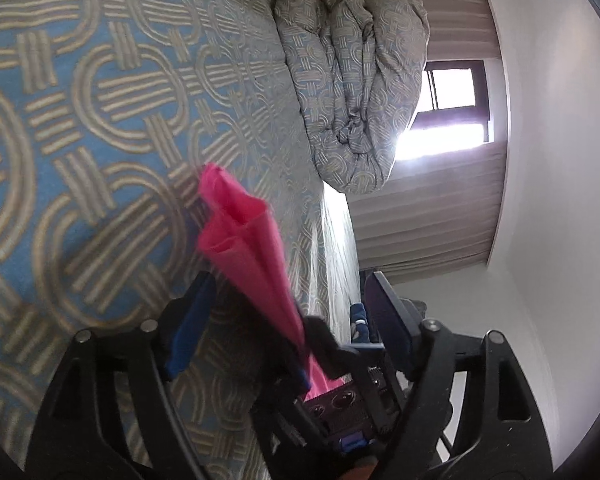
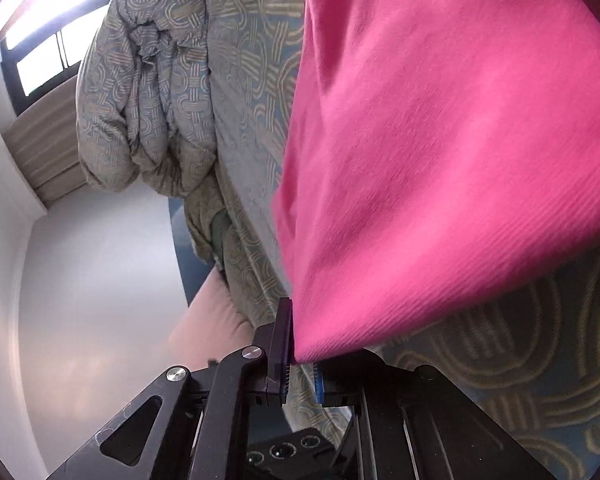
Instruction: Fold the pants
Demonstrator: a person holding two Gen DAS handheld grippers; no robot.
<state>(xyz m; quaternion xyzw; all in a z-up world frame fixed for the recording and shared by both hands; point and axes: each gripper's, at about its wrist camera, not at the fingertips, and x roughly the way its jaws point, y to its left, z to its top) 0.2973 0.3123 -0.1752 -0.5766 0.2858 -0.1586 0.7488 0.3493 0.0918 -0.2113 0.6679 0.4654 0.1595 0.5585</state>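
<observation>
The pink pants (image 1: 244, 240) show in the left wrist view as a narrow bunched strip with open folded ends, lifted off the bed. My left gripper (image 1: 288, 312) stands wide open; the strip runs back between its blue-padded fingers (image 1: 192, 328) toward the gripper body without touching either pad. In the right wrist view the pants (image 2: 440, 160) hang as a broad pink sheet filling the right half. My right gripper (image 2: 300, 356) is shut on the lower corner of the pink fabric.
A bed with a blue and beige patterned cover (image 1: 100, 140) lies behind the pants. A rolled duvet of the same pattern (image 1: 348, 80) sits at its end. A window (image 1: 452, 92), curtains (image 1: 420, 220) and white walls (image 2: 80, 260) lie beyond.
</observation>
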